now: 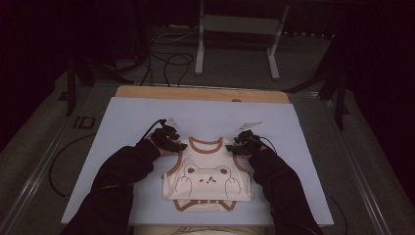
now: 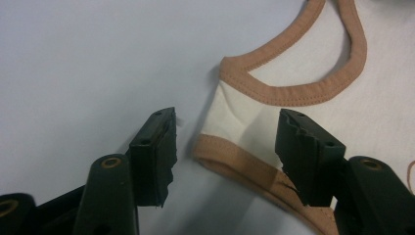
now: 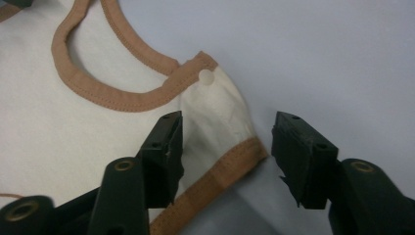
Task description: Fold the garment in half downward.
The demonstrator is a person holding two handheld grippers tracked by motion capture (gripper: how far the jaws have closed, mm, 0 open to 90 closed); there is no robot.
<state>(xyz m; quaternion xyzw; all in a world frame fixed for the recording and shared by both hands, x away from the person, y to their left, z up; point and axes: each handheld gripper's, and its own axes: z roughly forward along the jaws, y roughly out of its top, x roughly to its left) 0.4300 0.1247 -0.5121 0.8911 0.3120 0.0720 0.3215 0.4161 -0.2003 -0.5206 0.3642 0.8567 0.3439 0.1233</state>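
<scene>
A small cream sleeveless baby top with brown trim and a bear face lies flat on the table, neckline toward the far side. My left gripper is at its left shoulder strap. The jaws of my left gripper stand apart, one over the bare sheet and one over the cloth, with the strap between them and not pinched. My right gripper sits at the right shoulder strap, which carries a white snap button. Here too my right gripper straddles the strap with a gap on both sides.
A pale blue sheet covers the table, with a wooden strip along the far edge. Beyond it a white metal stand and black cables rest on the floor. Dark-sleeved forearms come in from the bottom.
</scene>
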